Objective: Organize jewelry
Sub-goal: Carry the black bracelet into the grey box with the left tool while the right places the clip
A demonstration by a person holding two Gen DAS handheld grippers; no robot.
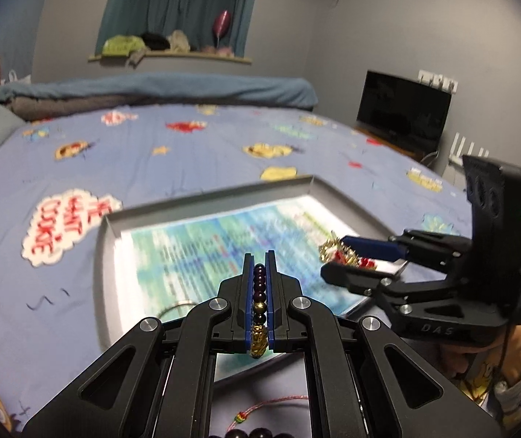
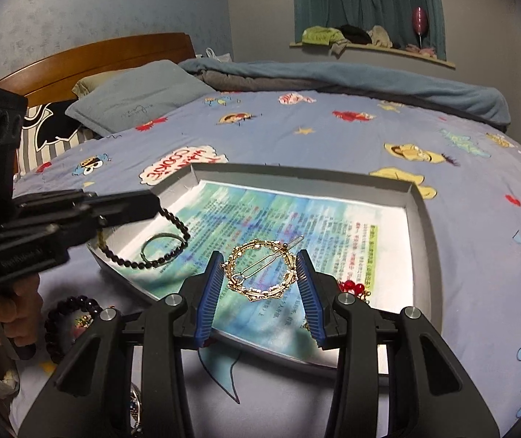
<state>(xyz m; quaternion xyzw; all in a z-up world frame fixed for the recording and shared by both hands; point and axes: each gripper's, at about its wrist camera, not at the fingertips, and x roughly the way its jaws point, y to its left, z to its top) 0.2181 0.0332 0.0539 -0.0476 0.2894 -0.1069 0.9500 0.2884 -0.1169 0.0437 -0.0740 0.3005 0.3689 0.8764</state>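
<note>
1. Left gripper (image 1: 259,266) sits bottom centre of the left wrist view, angled down toward the tray (image 1: 109,248). Its jaws are clamped tight on a dark bead bracelet (image 1: 259,284) with a couple of gold beads in the strand.
2. From the right wrist view, that same gripper comes in from the left edge, and the bracelet (image 2: 173,252) dangles in a loop off its tip, over the near left corner of the tray (image 2: 419,215).
3. Right gripper (image 2: 262,284) is bottom centre of its own view, also tipped downward. The blue pads (image 2: 207,295) are squeezing a round gold hair clip (image 2: 258,270) from both sides, hanging over the printed paper (image 2: 297,219) that lines the tray.
4. Red beads (image 2: 351,286) peek out just right of the clip, lower right of the tray.
5. A thin ring-shaped bangle (image 2: 160,244) lies on the paper, inside the dangling loop.
6. Another dark bead bracelet (image 2: 67,314) sits on the bedsheet (image 2: 479,255), lower left, outside the tray, next to the hand (image 2: 12,314) gripping the left tool's handle.
</note>
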